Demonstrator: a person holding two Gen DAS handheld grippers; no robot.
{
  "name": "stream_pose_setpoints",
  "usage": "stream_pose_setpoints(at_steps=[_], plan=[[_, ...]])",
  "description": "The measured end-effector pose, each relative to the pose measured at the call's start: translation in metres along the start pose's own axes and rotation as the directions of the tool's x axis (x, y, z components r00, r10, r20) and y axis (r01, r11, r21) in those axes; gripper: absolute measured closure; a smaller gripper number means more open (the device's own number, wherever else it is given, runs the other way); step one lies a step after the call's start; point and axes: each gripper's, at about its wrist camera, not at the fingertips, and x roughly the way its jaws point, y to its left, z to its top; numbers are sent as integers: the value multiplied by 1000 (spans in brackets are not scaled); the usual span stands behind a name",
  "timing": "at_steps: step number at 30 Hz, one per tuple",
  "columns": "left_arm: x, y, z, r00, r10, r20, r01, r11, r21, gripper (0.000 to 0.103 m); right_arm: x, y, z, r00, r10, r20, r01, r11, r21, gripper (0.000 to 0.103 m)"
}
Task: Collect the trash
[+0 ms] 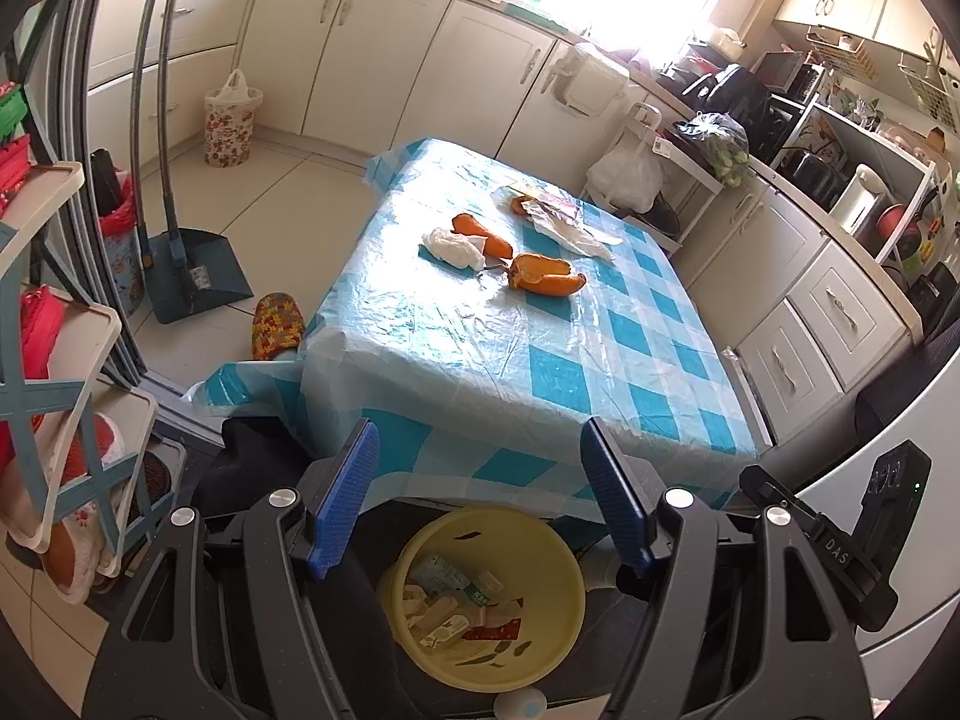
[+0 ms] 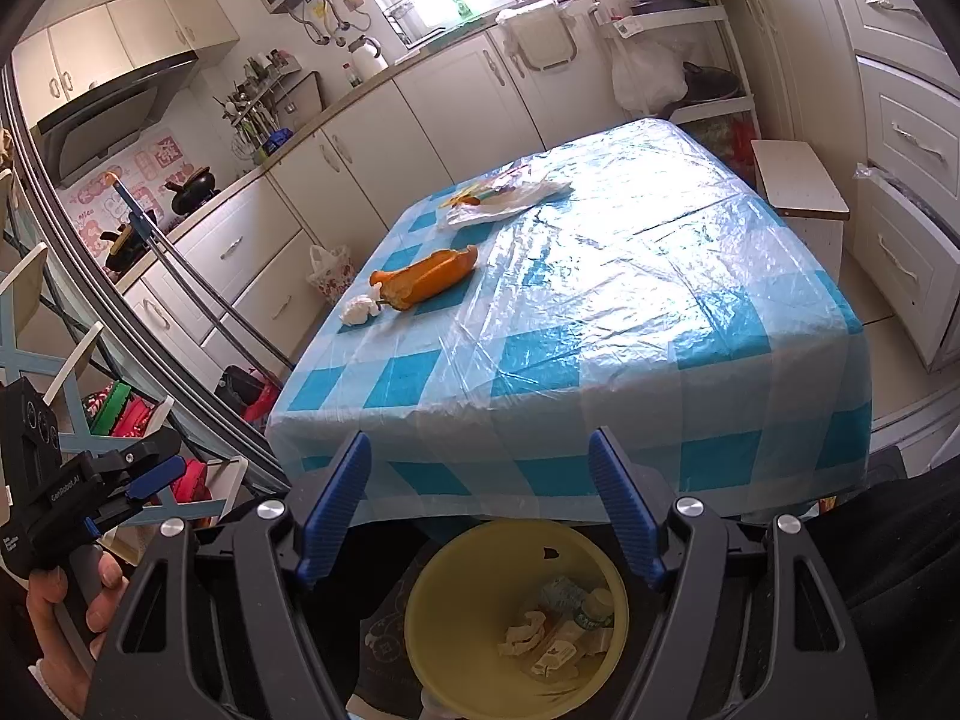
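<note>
A table with a blue-and-white checked plastic cloth (image 1: 540, 348) (image 2: 600, 324) holds the trash. Orange peel pieces (image 1: 543, 276) (image 2: 429, 276), a crumpled white tissue (image 1: 453, 247) (image 2: 360, 309) and clear plastic wrappers (image 1: 561, 219) (image 2: 504, 195) lie on its far part. A yellow bin (image 1: 414, 546) (image 2: 432, 576) with several scraps inside stands on the floor below the table's near edge. My left gripper (image 1: 480, 498) is open and empty above the bin. My right gripper (image 2: 480, 504) is open and empty above the bin too. The left gripper also shows at the left of the right wrist view (image 2: 129, 495).
White cabinets (image 1: 360, 42) line the walls. A dustpan (image 1: 192, 270) stands on the floor at the left, by a floral bin (image 1: 228, 126). A shelf rack (image 1: 60, 360) stands at the near left. A white stool (image 2: 798, 186) stands to the right of the table.
</note>
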Motion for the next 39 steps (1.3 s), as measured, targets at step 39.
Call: stream_pose_setpoints(at_steps=[39], plan=[[-2, 3, 2, 1000, -2, 4, 2, 1000, -7, 36, 0, 1, 2, 1000, 0, 5, 0, 1000, -5, 31]])
